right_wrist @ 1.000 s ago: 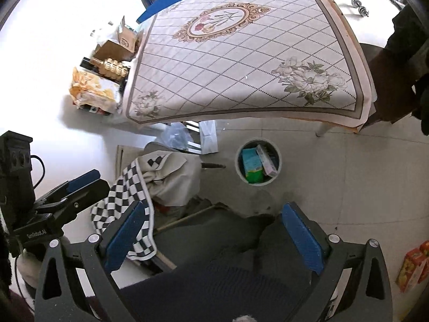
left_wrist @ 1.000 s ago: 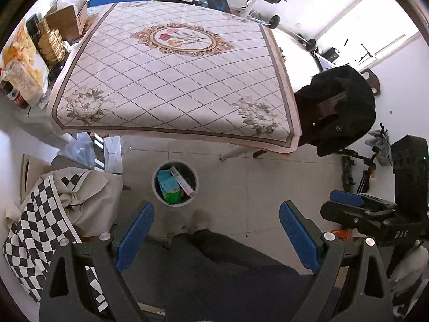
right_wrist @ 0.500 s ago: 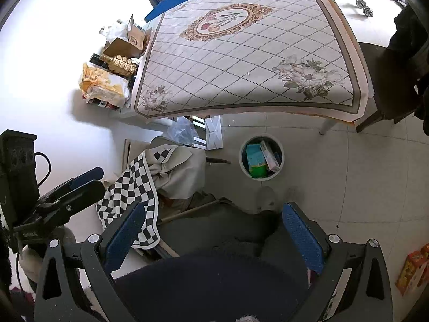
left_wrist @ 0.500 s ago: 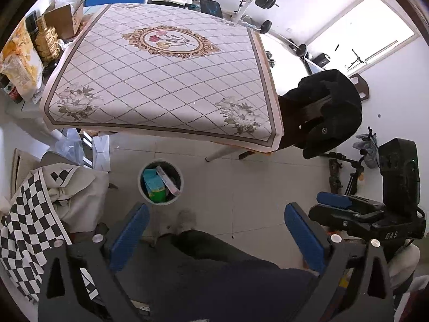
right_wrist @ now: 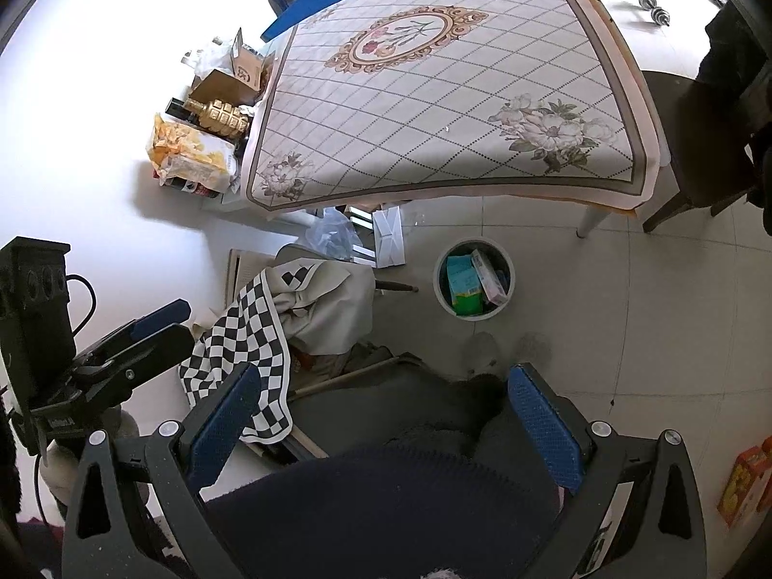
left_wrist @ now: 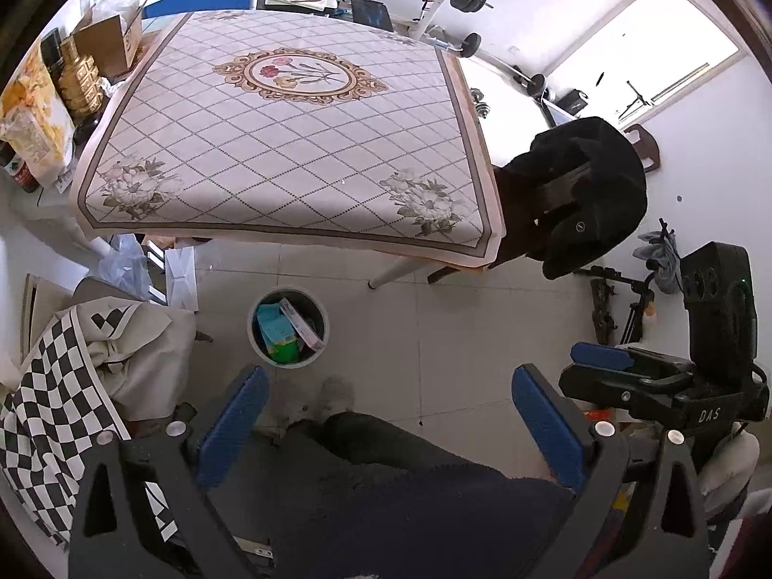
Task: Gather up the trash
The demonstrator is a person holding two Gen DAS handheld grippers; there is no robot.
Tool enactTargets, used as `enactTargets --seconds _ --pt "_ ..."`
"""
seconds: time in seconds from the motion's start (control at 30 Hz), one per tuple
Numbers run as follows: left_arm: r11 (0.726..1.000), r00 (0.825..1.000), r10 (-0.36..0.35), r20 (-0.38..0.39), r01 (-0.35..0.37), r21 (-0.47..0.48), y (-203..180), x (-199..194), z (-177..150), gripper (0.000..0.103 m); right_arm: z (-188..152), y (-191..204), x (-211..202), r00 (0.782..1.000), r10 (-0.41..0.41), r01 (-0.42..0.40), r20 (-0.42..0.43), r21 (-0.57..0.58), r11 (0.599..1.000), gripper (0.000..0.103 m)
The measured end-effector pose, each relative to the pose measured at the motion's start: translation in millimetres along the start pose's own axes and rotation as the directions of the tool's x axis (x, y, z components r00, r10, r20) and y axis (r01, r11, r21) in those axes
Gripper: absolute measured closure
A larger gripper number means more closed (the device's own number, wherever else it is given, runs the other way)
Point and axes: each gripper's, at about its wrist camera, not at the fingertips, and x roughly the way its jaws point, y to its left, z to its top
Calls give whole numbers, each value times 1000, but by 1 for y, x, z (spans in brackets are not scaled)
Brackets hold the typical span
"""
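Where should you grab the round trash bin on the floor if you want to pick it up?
Probably by its rim. The trash bin stands upright on the tiles with its mouth open, so come straight down from above, one finger inside the wall, one outside, on the side away from the boxes leaning inside. Both grippers are open and empty.

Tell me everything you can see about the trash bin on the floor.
The trash bin is a small round pail with a pale rim and dark inside, standing upright on the tiled floor near the edge of the table. It is open, without a lid, and holds a teal box, a green box and a slim white-and-pink carton leaning together. Neither gripper touches it.
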Motion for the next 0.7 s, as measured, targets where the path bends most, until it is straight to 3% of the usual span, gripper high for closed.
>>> enactTargets --seconds 0.7 --pt "999 999 -25 -22 25 29 -13 5 2 0 -8 -3 -8 1000 -9 8 16 30 1000 0"
